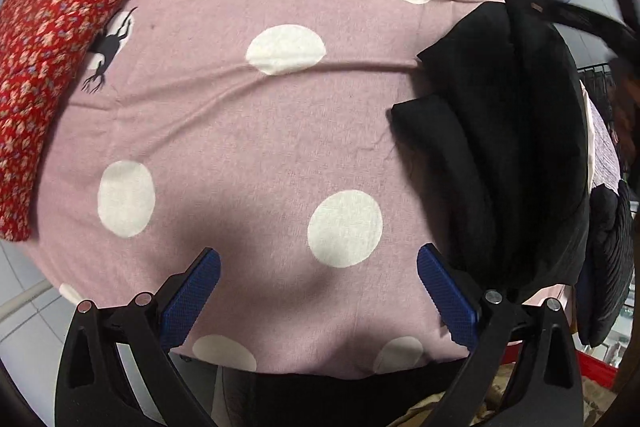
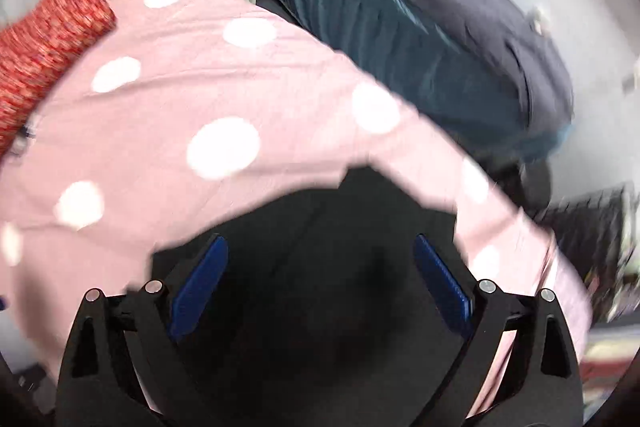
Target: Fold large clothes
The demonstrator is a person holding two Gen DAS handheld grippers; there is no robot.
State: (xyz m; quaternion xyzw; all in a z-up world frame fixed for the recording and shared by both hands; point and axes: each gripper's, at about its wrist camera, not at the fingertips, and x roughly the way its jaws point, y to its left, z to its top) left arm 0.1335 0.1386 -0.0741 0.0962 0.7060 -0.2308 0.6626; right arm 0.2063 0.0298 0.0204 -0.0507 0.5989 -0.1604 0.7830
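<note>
Left tongs (image 1: 318, 269): nearest my lens, spread wide, nothing between the two blue pads, hovering over the pink spotted cloth (image 1: 248, 131).
Right tongs (image 2: 320, 259): also spread wide and gripping nothing; I see the black garment (image 2: 316, 291) directly under and between them.
Black garment, left view (image 1: 504, 147): one folded bundle, lying on the cloth just right of the left tongs.
Hard to read: the right view is motion-blurred, and the garment's near edge is hidden behind the tongs.
Around: one red floral fabric (image 1: 52, 39) at the cloth's left edge; one dark blue padded coat (image 2: 420, 39) beyond the cloth.
</note>
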